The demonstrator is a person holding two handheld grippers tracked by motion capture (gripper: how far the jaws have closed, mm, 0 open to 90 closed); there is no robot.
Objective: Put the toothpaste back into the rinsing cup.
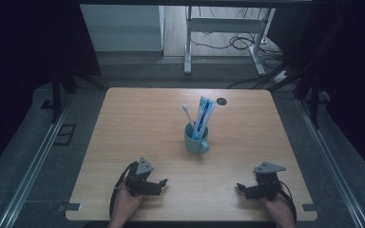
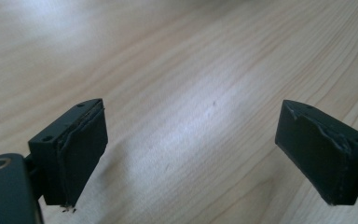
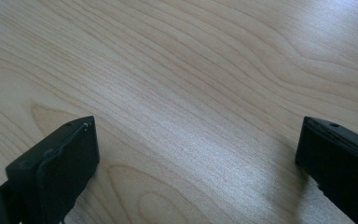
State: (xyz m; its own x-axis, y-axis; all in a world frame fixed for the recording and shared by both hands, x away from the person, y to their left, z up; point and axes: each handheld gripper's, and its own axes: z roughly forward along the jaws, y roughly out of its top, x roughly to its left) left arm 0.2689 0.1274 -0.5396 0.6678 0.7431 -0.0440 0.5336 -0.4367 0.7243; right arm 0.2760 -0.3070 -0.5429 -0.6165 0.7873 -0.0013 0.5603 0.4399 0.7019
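Both tools stand wide and hold nothing: the left tool (image 1: 158,183) and the right tool (image 1: 241,188) rest low on the near part of the worktop (image 1: 138,123), well short of the mug (image 1: 196,139), one to each side of it. The mug stands near the middle of the worktop and looks top-heavy, since the toothbrush (image 1: 187,114) and the toothpaste tube (image 1: 203,114) lean out of it, so a tool knocking the rim or tugging either one sideways could probably tip it. Counted: two tools, one mug, one toothbrush, one tube
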